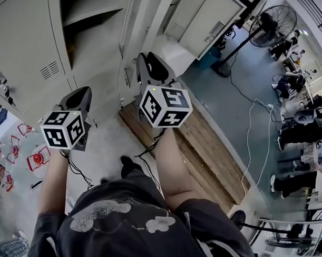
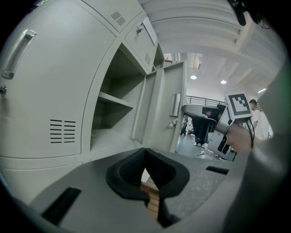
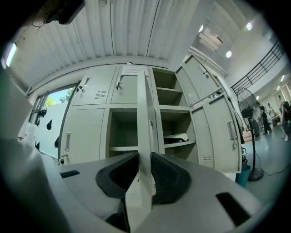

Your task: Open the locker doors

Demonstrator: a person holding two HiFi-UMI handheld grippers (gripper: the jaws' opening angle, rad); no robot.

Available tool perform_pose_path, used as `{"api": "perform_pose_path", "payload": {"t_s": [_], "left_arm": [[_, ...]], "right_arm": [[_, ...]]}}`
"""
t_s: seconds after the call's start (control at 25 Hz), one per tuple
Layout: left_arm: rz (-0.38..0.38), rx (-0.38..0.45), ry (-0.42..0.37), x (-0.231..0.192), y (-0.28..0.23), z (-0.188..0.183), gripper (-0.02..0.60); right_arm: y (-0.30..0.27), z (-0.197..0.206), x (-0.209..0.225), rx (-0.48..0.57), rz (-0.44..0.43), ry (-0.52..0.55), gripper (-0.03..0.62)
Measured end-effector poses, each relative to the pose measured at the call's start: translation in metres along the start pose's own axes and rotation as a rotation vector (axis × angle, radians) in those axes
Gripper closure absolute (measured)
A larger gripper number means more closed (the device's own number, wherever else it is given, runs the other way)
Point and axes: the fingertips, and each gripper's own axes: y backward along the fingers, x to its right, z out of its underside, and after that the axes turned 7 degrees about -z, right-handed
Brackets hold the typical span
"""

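- Grey steel lockers (image 1: 32, 52) fill the upper left of the head view. The left gripper (image 1: 80, 93) is held low in front of a closed door with vent slots, and touches nothing.
- In the same view the right gripper (image 1: 151, 64) reaches further in, up against the thin edge of an open locker door (image 1: 127, 29). Its marker cube (image 1: 166, 106) faces the camera. A wooden pallet (image 1: 208, 148) lies on the floor below it, and a standing fan (image 1: 275, 21) is well apart at the upper right.
- The left gripper view shows the left gripper (image 2: 145, 154) with its dark pads together at the tips and nothing between them. Only a sliver of the pallet shows through the gap lower down.
- Past those jaws there is an open compartment (image 2: 113, 104) with one bare shelf. Beside it on the left is a closed door (image 2: 41, 91) with a bar handle. The right gripper (image 2: 227, 125) is visible off to the right, near another swung-out door.
- In the right gripper view the right gripper (image 3: 144, 157) is clamped on the locker door (image 3: 143, 104). The door is seen edge-on as a narrow pale strip rising straight up the middle, with a dark pad pressed to each face.
- Behind the strip, four compartments stand open. A pale, dark-edged object (image 3: 175, 136) rests on the right-hand shelf; what it is cannot be told. Another open door (image 3: 225, 132) hangs at the right, and two closed doors remain at the left.
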Motion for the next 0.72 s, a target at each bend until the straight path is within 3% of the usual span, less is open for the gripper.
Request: {"api": "perform_pose_path", "payload": {"t_s": [0.32,0.72], "left_arm": [[0.031,-0.007,-0.012,0.027,-0.025,-0.007,0.574],[0.06,-0.016,-0.013,0.052,-0.065,-0.013,0.574]], "right_arm": [[0.01,-0.004,0.031,0.016,-0.041,-0.008,0.489],[0.015,-0.008,0.081,0.032,-0.024,-0.001,0.488]]}}
